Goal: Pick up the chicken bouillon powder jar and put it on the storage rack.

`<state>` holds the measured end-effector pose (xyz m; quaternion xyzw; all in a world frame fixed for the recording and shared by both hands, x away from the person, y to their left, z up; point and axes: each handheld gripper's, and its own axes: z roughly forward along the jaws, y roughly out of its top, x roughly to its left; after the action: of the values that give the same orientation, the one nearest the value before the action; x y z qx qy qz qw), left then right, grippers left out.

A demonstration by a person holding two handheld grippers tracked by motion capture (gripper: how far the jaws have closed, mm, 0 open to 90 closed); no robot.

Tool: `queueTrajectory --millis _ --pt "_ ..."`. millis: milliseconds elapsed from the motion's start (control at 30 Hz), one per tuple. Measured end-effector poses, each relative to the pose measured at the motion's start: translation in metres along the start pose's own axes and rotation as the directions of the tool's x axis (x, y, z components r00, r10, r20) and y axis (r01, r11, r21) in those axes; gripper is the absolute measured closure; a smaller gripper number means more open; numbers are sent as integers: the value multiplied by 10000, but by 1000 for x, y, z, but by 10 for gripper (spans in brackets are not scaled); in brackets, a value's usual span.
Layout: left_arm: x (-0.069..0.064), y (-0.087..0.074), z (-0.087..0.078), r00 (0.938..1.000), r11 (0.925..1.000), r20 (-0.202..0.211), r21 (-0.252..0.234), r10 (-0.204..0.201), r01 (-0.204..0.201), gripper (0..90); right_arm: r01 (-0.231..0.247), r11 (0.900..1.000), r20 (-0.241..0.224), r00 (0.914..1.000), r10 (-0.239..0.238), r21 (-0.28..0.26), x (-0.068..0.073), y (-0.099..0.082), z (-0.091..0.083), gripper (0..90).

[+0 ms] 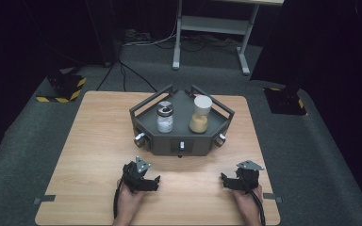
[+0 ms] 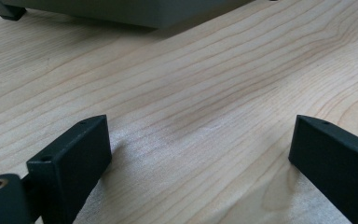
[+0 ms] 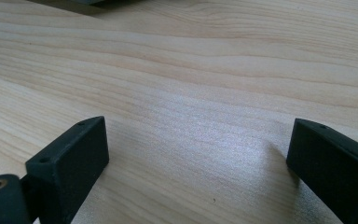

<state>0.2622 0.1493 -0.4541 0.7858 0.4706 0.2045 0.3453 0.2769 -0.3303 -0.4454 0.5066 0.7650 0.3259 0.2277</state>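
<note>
While both claws rest released on the tabletop (image 1: 89, 141) just before the grey tray (image 1: 181, 141), left claw (image 1: 147, 182) and right claw (image 1: 230, 181) grasp nothing; two jars stand inside the tray.

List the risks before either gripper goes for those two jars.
1. The white-lidded jar is tall and narrow, so a nudge may tip it.
2. The stand's rails flank both jars and may catch open jaws.
3. The silver-lidded jar stands close beside it, so reaching one could bump the other.
</note>
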Motion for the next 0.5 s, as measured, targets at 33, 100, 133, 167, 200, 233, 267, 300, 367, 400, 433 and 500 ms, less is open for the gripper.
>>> queueTrajectory --millis 33,100,133,167,200,233,267,300,367,400,433,500 --pt "0 0 0 10000 10000 0 1 1 -1 55 33 10000 1 10000 -33 -9 0 0 0 54" --pt "0 0 0 10000 10000 1 1 -1 1 55 11 10000 -2 10000 -11 -4 0 0 0 54" --pt "0 0 0 10000 10000 0 2 -1 1 55 28 10000 1 10000 -28 -10 0 0 0 54" --pt "0 0 0 10000 10000 1 1 -3 3 55 31 10000 1 10000 -31 -10 0 0 0 54" --pt "0 0 0 10000 10000 1 1 -1 1 55 9 10000 -2 10000 -9 -4 0 0 0 54" --pt "0 0 0 10000 10000 1 1 -1 1 55 9 10000 -2 10000 -9 -4 0 0 0 54" --pt "0 0 0 10000 10000 0 3 0 0 55 30 10000 -2 10000 -30 -10 0 0 0 54" --pt "0 0 0 10000 10000 1 3 1 -1 55 30 10000 -2 10000 -30 -10 0 0 0 54" --pt "0 0 0 10000 10000 1 5 1 -1 55 2 10000 -1 10000 -2 -3 0 0 0 54" --pt "0 0 0 10000 10000 -2 3 -1 1 55 8 10000 -4 10000 -8 -5 0 0 0 54" --pt "0 0 0 10000 10000 -3 4 4 -4 55 15 10000 -8 10000 -15 -9 0 0 0 56" --pt "0 0 0 10000 10000 -3 4 7 -7 55 15 10000 -25 10000 -15 -14 -1 0 0 57"
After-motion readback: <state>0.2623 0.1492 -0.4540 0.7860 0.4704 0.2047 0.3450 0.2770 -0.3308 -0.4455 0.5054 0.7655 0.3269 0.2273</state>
